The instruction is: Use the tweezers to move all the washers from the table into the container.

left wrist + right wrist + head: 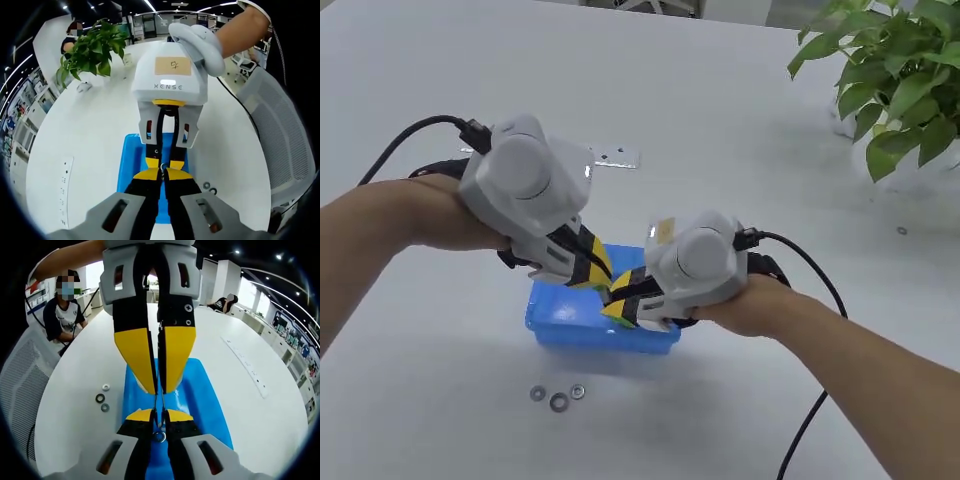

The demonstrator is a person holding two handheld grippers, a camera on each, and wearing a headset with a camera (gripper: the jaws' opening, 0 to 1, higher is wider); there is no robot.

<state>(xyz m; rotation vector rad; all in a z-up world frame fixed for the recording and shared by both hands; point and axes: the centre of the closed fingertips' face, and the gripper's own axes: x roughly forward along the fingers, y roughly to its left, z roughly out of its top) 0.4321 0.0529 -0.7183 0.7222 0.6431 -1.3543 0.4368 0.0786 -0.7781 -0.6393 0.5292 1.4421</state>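
The step in hand looks like getting a firm, well-aimed hold on the tweezers (159,371) before going for a washer, and it is best done by settling the grip over the container (560,322), so that a slip drops nothing onto the counter (740,120). The left gripper (594,270) has its jaws narrow, pinched on the thin tweezers. The right gripper (619,301) meets it tip to tip, its jaws just as narrow on the tweezers' other end. A small ring (159,436) sits between the right jaws; whether it is a washer cannot be told. Three washers (558,399) lie on the counter, off to the side of both sets of jaws and just outside the blue container below them. Both hands tilt the grippers downward and toward each other, wrists held apart, forearms coming in from opposite sides
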